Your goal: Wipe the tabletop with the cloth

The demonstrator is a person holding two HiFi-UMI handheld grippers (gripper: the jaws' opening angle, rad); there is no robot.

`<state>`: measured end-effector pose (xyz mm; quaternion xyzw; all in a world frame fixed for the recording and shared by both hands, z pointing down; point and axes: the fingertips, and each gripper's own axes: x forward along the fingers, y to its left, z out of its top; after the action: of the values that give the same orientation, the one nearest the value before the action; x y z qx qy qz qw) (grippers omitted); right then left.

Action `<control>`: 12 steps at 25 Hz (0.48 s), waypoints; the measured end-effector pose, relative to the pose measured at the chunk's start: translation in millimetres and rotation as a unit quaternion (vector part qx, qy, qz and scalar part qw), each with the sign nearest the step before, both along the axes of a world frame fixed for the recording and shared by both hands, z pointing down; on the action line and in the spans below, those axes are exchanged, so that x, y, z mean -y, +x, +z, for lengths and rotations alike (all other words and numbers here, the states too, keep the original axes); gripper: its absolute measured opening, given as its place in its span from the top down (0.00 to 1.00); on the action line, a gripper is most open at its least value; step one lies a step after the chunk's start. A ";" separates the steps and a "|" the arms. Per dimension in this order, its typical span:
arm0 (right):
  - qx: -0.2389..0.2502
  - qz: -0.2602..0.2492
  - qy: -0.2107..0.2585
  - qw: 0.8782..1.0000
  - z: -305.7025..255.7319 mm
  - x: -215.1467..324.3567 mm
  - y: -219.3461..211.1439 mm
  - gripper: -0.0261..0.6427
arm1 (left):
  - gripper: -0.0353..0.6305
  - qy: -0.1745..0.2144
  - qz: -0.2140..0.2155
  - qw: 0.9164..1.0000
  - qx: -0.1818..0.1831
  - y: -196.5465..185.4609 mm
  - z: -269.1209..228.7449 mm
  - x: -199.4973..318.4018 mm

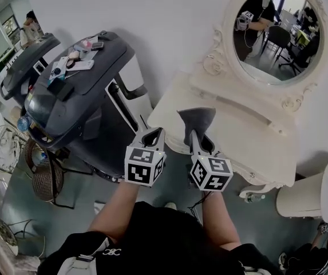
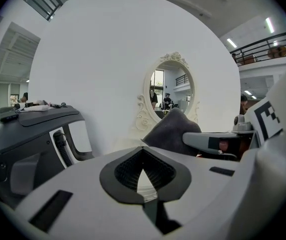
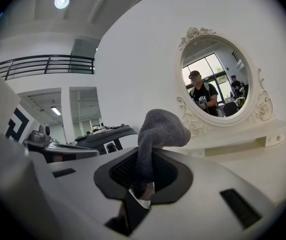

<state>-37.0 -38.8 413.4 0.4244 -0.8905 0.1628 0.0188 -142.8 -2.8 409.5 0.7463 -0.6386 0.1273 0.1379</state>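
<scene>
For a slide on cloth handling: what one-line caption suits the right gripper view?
Right gripper shut on a grey cloth, held before an ornate white-framed oval mirror.

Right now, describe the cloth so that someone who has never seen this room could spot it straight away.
Find the cream dressing table with the oval mirror against the white wall. Over its top, the right gripper pinches the cloth upright between its jaws. It is the only dark grey, soft, folded thing against that pale furniture; the left gripper beside it holds nothing.
</scene>
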 end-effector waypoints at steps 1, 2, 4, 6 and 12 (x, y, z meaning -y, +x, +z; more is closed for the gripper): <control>-0.004 -0.003 -0.004 1.000 3.0 4.1 -2.1 0.88 | 0.95 -0.005 0.002 1.000 -0.004 -0.7 2.8 4.5; -0.008 -0.008 -0.007 1.000 6.1 7.3 -4.6 0.88 | 0.95 -0.010 0.003 1.000 -0.008 -1.8 5.9 8.6; -0.018 -0.016 -0.010 1.000 11.1 14.4 -10.9 0.88 | 0.95 -0.016 0.001 1.000 -0.013 -5.8 10.9 17.9; -0.023 -0.020 -0.011 0.999 14.4 25.2 -16.7 0.88 | 0.95 -0.019 -0.002 1.000 -0.013 -10.4 14.6 28.1; -0.029 -0.014 -0.020 0.999 22.2 67.0 -30.6 0.88 | 0.95 -0.023 -0.004 0.999 -0.033 -31.0 26.7 70.9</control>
<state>-67.6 -105.8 435.6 0.4160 -0.8921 0.1675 0.0551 -173.7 -73.7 436.2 0.7443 -0.6336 0.1166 0.1763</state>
